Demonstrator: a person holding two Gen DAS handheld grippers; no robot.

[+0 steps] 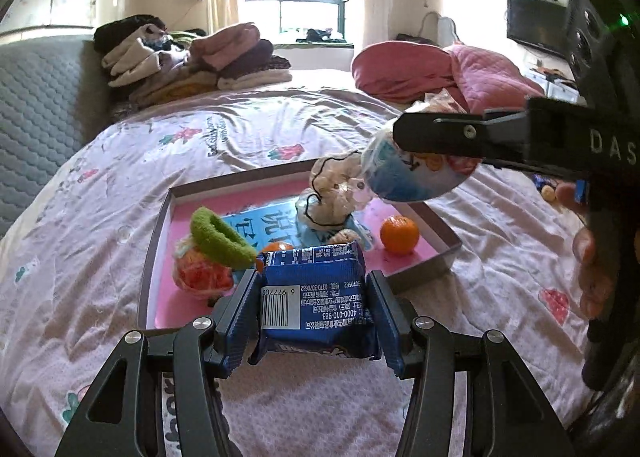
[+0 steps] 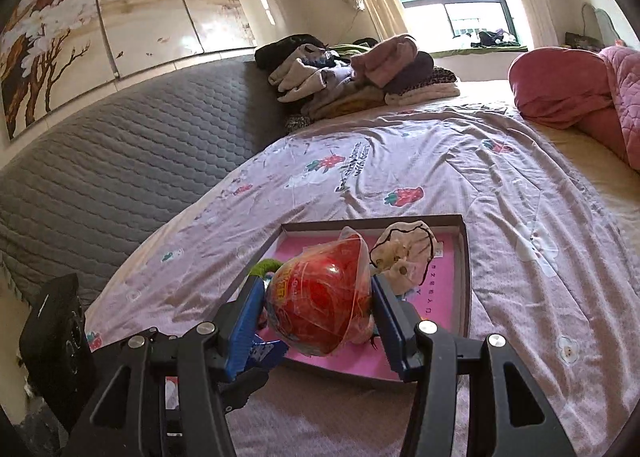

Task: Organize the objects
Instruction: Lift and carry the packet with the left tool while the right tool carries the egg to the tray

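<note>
On the bed, pink-lined tray (image 1: pixel 436 253) – tangerine (image 1: pixel 399 234), green scrunchie (image 1: pixel 220 237), left gripper (image 1: pixel 316 313) clamping blue packet (image 1: pixel 316 297), right gripper (image 2: pixel 318 309) clamping red ball (image 2: pixel 316 301).

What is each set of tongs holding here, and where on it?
Left tongs pinch the blue snack packet across its two side edges. Right tongs clamp the red plastic-wrapped ball across its widest part.

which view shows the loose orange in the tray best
The left wrist view: the orange sits in plain sight near the tray's right wall. In the right wrist view the wrapped ball in the right gripper blocks that spot, so no orange shows.
</note>
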